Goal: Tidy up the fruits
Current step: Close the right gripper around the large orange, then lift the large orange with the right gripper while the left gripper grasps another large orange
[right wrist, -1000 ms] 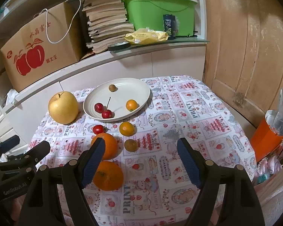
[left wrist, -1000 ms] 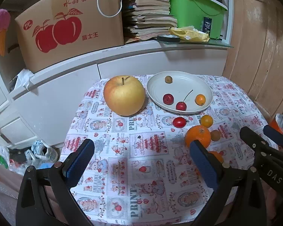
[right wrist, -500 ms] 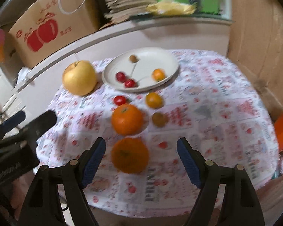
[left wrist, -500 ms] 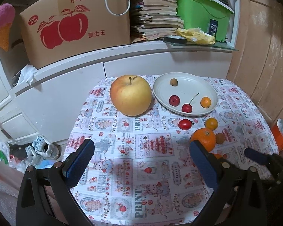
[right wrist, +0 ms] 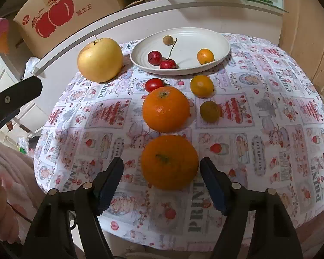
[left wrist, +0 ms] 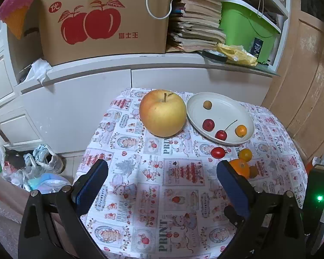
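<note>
The near orange (right wrist: 169,161) sits on the patterned tablecloth (right wrist: 270,129) at the front of the table, framed between the two blue-padded jaws of the right gripper (right wrist: 162,182), which reaches down over it. Those jaws have just been closing a little, yet they stand clear of the peel on both sides, with cloth showing in each gap, so nothing is gripped; the fruit is lined up, apparently as the next one to be lifted. Just behind it lies a second orange (right wrist: 165,109), and beside that a dull brownish small fruit (right wrist: 210,111), a small yellow-orange fruit (right wrist: 202,86) and a red cherry tomato (right wrist: 154,84), all loose on the cloth. Farther back the white plate (right wrist: 218,41) already holds four small fruits, which suggests it is the collecting place and that the larger pieces remain to be sorted. The big yellow apple (left wrist: 163,113) rests just beside the plate's left rim. The left gripper (left wrist: 162,181) hangs wide and empty over bare cloth to the left, seemingly kept out of the way. Behind the table are a cardboard apple box (left wrist: 103,19) and a green bin (left wrist: 246,27).
</note>
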Demonstrator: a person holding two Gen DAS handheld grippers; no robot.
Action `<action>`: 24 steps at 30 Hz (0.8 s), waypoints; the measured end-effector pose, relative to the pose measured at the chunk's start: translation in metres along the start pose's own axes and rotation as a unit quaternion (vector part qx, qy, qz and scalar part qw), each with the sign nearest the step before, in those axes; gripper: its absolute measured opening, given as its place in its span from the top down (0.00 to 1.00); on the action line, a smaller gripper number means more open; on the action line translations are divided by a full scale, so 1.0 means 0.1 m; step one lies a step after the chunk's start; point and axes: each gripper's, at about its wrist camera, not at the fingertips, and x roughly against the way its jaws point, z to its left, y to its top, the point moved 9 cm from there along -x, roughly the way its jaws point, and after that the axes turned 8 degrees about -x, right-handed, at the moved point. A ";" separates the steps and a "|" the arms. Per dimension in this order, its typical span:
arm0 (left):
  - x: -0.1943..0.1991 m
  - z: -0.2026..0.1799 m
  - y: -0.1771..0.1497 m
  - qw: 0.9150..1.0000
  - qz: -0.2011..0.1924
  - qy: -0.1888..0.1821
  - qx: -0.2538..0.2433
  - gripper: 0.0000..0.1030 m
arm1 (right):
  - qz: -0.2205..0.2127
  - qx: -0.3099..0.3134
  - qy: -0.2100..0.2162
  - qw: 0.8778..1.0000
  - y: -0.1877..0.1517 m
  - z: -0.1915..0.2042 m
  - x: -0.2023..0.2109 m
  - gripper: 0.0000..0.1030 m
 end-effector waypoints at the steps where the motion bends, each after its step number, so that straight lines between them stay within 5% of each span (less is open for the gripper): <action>1: -0.01 -0.01 -0.01 1.000 0.002 -0.001 -0.003 0.03 | 0.000 0.002 -0.001 1.000 0.00 0.00 -0.01 0.28; 8: -0.06 -0.06 -0.04 1.000 0.008 -0.001 -0.019 0.03 | -0.004 0.017 -0.022 1.000 -0.01 0.00 -0.07 0.47; 14: -0.11 -0.09 -0.07 0.999 0.014 0.001 -0.030 0.03 | -0.012 0.025 -0.024 0.999 0.03 0.00 -0.02 0.48; 24: -0.17 -0.07 -0.10 0.999 0.022 0.009 -0.031 0.03 | -0.113 -0.025 -0.063 0.991 0.40 -0.40 0.67 0.48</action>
